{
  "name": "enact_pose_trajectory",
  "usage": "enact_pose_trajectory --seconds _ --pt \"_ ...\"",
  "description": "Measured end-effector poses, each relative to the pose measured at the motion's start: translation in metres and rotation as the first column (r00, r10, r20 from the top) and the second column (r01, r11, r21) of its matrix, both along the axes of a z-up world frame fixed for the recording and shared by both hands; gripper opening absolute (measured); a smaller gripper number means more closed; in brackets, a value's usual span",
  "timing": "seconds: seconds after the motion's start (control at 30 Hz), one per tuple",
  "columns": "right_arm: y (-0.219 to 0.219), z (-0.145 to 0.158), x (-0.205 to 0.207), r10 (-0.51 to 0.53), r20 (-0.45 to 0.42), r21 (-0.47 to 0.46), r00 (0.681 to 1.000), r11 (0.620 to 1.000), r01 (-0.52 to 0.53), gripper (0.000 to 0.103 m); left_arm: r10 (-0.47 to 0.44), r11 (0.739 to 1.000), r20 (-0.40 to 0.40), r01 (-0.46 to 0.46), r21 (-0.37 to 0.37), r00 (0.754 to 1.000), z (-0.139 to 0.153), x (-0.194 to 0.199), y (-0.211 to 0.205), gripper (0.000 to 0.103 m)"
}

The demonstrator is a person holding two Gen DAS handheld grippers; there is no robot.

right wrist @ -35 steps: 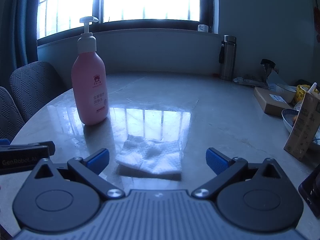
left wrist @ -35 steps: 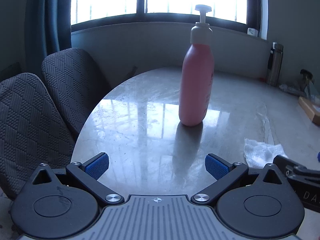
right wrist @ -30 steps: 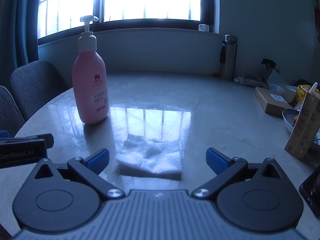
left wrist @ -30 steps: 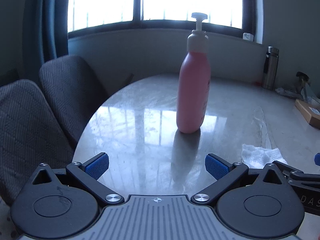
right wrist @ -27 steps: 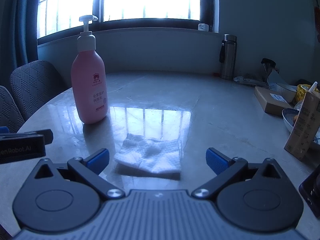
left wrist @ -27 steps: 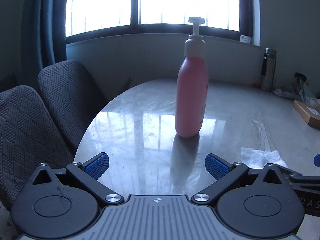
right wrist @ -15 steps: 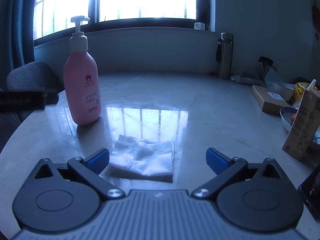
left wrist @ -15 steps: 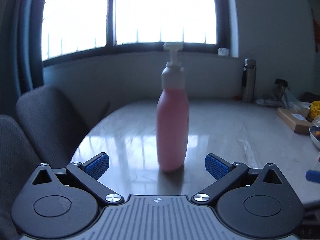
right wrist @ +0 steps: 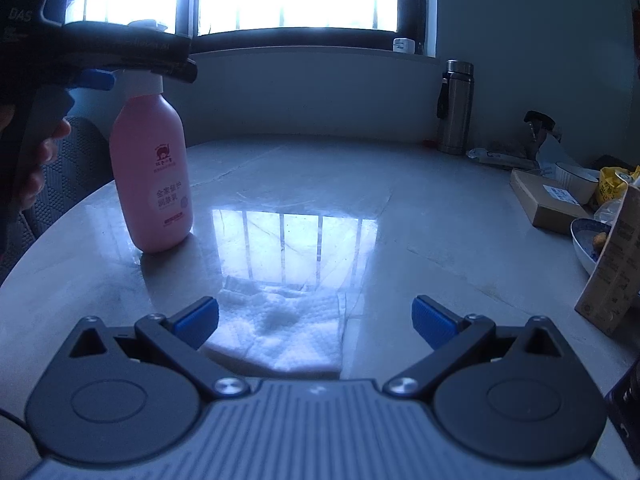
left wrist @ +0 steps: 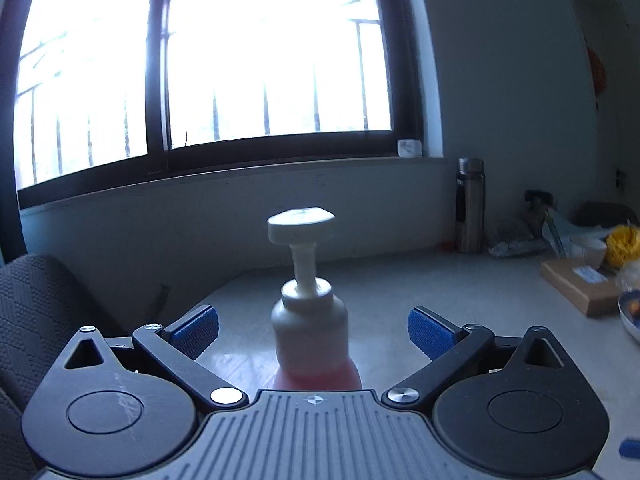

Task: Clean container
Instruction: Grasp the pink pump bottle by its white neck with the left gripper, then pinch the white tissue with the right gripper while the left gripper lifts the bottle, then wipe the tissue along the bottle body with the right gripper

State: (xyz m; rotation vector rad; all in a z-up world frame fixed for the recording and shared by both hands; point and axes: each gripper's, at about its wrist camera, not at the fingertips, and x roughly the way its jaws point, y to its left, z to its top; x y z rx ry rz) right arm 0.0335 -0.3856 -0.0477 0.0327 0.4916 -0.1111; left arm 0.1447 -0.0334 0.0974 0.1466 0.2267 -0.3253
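The pale stone worktop carries everything, and the pink pump bottle serves as the landmark: it stands upright near the worktop's left rim, label facing the right wrist camera. Well behind and to the right of the bottle a steel flask stands by the wall; further right of it sit a cardboard box and a carton, cut off by the frame edge. In front of the bottle and slightly right, a folded white paper towel lies flat, probably kept handy for wiping the bottle.

The left gripper hovers at the bottle's white collar, its blue pads wide apart on either side and touching nothing. Judging by that height, it is lined up to steady the neck, which would free the other gripper to wipe. The right gripper sits low just over the towel, jaws spread and empty, placed well for a pinch on the towel.

In the left wrist view the bottle's pink body is almost wholly hidden behind the gripper housing, and the pump head is blurred. Whether the bottle's surface is dirty or already clean cannot be made out in this dim light.
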Motion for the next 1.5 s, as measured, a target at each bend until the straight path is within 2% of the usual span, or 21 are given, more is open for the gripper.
enact_pose_trajectory --seconds 0.03,0.07,0.23,0.4,0.47,0.67,0.8,0.83,0.87,0.9,0.93,1.0,1.1,1.2,1.3,1.37,1.5 --pt "-0.001 -0.001 0.001 0.002 -0.003 -0.005 1.0 1.0 -0.002 0.103 -0.007 1.0 0.001 0.007 -0.028 1.0 -0.001 0.001 0.005 0.061" --pt "-0.001 -0.001 0.001 0.003 -0.005 -0.006 1.0 1.0 -0.003 0.103 -0.012 0.999 -0.015 0.011 -0.045 1.0 -0.003 0.003 0.007 0.038" --pt "-0.008 -0.004 0.0 0.033 -0.03 -0.008 0.999 0.999 -0.033 0.103 -0.036 0.998 -0.033 0.035 -0.047 0.999 -0.008 0.003 0.011 0.038" --pt "-0.007 -0.005 0.004 0.085 -0.048 -0.002 0.995 0.996 -0.085 0.096 -0.026 0.998 -0.045 0.023 -0.064 0.999 -0.012 0.004 0.017 0.038" --pt "-0.003 -0.006 0.012 0.096 -0.066 0.004 0.993 0.995 -0.096 0.087 -0.029 0.998 -0.048 0.026 -0.065 0.998 -0.013 0.004 0.019 0.038" --pt "0.004 -0.011 0.036 0.119 -0.117 0.022 0.986 0.993 -0.117 0.077 -0.034 0.997 -0.051 0.03 -0.065 0.998 -0.011 0.004 0.022 0.038" --pt "-0.002 -0.015 0.045 0.126 -0.135 0.069 0.983 0.991 -0.117 0.069 -0.039 0.997 -0.056 0.035 -0.072 0.998 -0.012 0.004 0.025 0.038" --pt "-0.002 -0.013 0.046 0.139 -0.131 0.076 0.982 0.989 -0.13 0.054 -0.04 0.997 -0.056 0.036 -0.07 0.998 -0.013 0.003 0.025 0.038" --pt "-0.003 -0.012 0.046 0.153 -0.127 0.084 0.98 0.986 -0.143 0.025 -0.041 0.997 -0.057 0.037 -0.07 0.998 -0.013 0.003 0.027 0.038" --pt "-0.004 -0.011 0.046 0.167 -0.123 0.091 0.978 0.983 -0.156 0.01 -0.043 0.997 -0.059 0.039 -0.07 0.997 -0.011 0.004 0.026 0.038" --pt "-0.005 -0.009 0.048 0.192 -0.133 0.114 0.972 0.978 -0.177 0.007 -0.046 0.997 -0.062 0.041 -0.071 0.997 -0.01 0.004 0.026 0.038" --pt "-0.003 -0.004 0.049 0.222 -0.12 0.106 0.968 0.972 -0.21 0.007 -0.051 0.996 -0.065 0.046 -0.072 0.997 -0.009 0.004 0.027 0.038" --pt "0.0 0.019 0.045 0.28 -0.015 0.111 0.96 0.955 -0.276 0.007 -0.058 0.996 -0.073 0.052 -0.072 0.996 -0.008 0.005 0.028 0.038" --pt "0.007 0.049 0.048 0.378 0.122 0.127 0.918 0.911 -0.392 0.007 -0.065 0.996 -0.084 0.059 -0.073 0.994 -0.006 0.007 0.028 0.038" --pt "0.024 0.068 0.059 0.445 0.2 0.062 0.873 0.883 -0.465 0.007 -0.07 0.995 -0.089 0.064 -0.071 0.994 -0.004 0.008 0.028 0.038" --pt "0.036 0.074 0.066 0.491 0.223 0.034 0.842 0.859 -0.51 0.007 -0.073 0.995 -0.092 0.067 -0.068 0.993 -0.003 0.009 0.029 0.038" --pt "0.053 0.072 0.084 0.535 0.243 -0.01 0.809 0.835 -0.55 0.007 -0.08 0.995 -0.097 0.074 -0.06 0.992 -0.002 0.011 0.03 0.038"
